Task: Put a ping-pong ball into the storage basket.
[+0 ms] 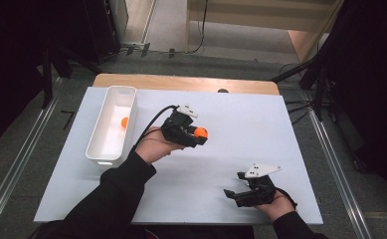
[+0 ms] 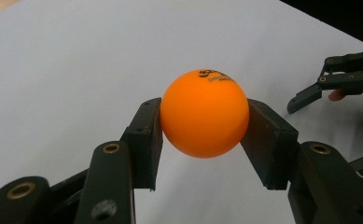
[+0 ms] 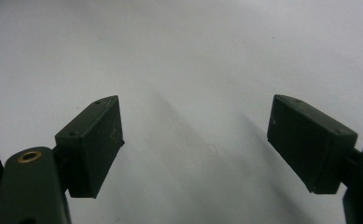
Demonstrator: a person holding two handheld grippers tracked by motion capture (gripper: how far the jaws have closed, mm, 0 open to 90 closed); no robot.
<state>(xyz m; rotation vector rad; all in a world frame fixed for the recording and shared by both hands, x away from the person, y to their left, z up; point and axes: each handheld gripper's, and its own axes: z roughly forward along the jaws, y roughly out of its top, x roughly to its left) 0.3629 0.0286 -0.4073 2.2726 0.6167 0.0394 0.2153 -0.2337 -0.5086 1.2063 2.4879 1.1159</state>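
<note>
An orange ball (image 2: 204, 114) with dark print on top sits squeezed between the two black pads of my left gripper (image 2: 202, 135). From above, that ball (image 1: 200, 132) and the left gripper (image 1: 197, 134) hover over the middle of the white table sheet (image 1: 241, 124), just right of the white bin. A second orange ball (image 1: 124, 122) lies inside the bin (image 1: 97, 149). My right gripper (image 1: 234, 185) rests near the front right of the sheet, jaws spread wide with bare sheet between its pads (image 3: 93, 142); the right gripper (image 2: 326, 91) also appears at the right edge of the left gripper view.
The long white bin stands along the left side of the sheet. A wooden table edge (image 1: 181, 82) runs behind the sheet, with dark stands and cables on the floor around.
</note>
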